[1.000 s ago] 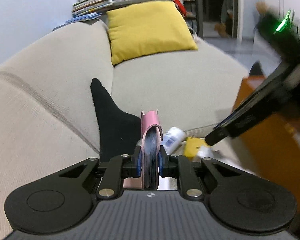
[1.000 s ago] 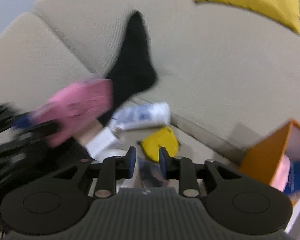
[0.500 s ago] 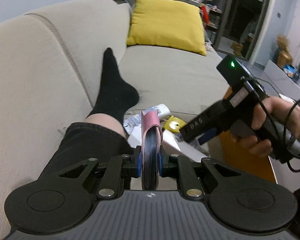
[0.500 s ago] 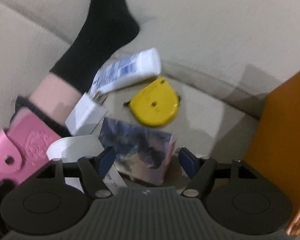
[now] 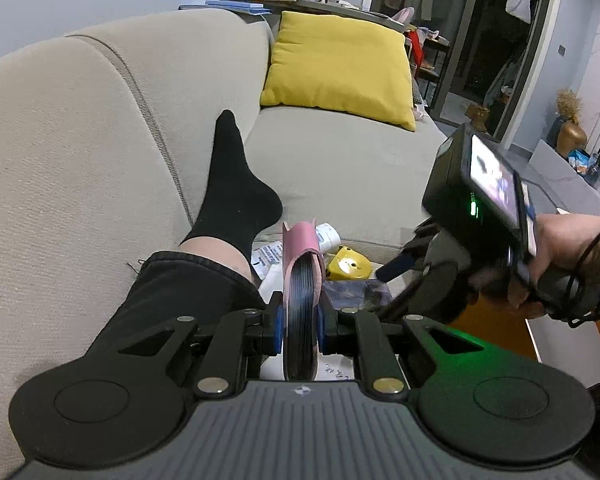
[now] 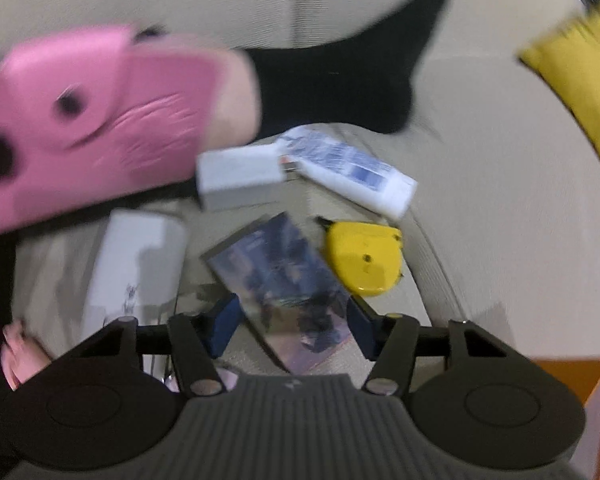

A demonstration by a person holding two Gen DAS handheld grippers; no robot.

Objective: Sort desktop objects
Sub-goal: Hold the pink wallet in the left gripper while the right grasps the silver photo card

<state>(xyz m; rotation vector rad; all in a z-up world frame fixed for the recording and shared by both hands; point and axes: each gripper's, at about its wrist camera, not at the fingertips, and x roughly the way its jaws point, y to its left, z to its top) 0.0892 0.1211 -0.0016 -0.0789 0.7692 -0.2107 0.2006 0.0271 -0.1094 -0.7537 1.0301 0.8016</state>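
Left gripper [image 5: 299,322] clamped on pink wallet [image 5: 301,280] | right gripper [image 6: 292,322] angled steeply down, jaws closing around card pack [image 6: 284,288]

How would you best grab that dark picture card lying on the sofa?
Take the card by its two long edges, coming straight down from above. It lies flat and slanted, thin, with free room beside both edges. The right gripper already straddles its near end, jaws closing, so a slight wrist turn to square with it would probably help.

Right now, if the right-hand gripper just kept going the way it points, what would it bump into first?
Most likely the dark picture card lying flat on the couch. It sits right between the right gripper fingers, which are closing without pressing on it yet. The picture is blurred, so the remaining gap is hard to judge.
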